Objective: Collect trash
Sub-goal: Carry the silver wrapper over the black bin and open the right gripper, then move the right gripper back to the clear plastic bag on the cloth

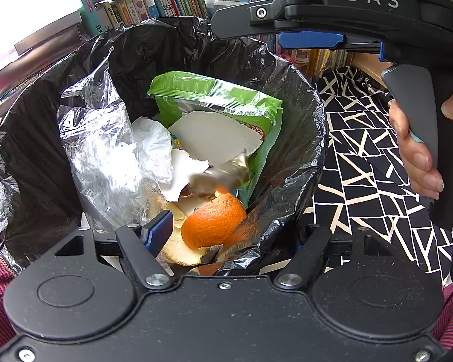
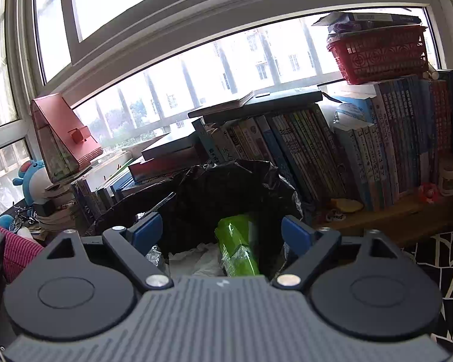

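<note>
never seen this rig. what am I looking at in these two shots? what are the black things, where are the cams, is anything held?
No robot here: a person carries a handheld two-finger gripper in each hand, and each has a fisheye camera looking along its fingers. The left camera looks down past the left gripper into a bin lined with a black bag. Inside lie a green wrapper, a clear plastic bag, white paper scraps and orange peel. A blurred scrap may be falling. The bag's rim sits between the left fingers; I cannot tell whether they pinch it. Above, a hand holds the right gripper. Its own camera shows its fingers open and empty, facing the bin and shelved books.
</note>
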Demonstrator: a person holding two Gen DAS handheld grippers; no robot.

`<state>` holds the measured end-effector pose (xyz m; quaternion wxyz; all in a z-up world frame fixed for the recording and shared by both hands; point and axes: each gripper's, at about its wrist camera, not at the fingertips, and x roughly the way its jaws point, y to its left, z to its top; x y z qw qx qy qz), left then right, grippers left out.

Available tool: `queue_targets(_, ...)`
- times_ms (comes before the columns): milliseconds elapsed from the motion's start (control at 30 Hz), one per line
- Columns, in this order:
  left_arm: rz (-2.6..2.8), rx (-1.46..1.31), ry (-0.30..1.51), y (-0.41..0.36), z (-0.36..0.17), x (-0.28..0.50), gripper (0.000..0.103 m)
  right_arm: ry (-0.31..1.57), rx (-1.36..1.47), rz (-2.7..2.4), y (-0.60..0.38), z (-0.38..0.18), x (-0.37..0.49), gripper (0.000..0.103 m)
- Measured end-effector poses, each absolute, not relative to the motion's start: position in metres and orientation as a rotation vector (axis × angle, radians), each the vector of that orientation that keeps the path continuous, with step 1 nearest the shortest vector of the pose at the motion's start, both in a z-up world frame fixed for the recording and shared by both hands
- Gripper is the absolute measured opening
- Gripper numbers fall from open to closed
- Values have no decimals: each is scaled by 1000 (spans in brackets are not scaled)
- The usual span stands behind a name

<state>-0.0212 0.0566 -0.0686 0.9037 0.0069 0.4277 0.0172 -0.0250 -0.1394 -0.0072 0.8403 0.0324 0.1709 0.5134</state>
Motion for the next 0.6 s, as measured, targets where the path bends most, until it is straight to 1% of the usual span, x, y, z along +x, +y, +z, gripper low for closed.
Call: queue_targets(600, 36, 14, 884, 57, -69, -21, 72, 349, 140, 832, -163, -16, 4, 92)
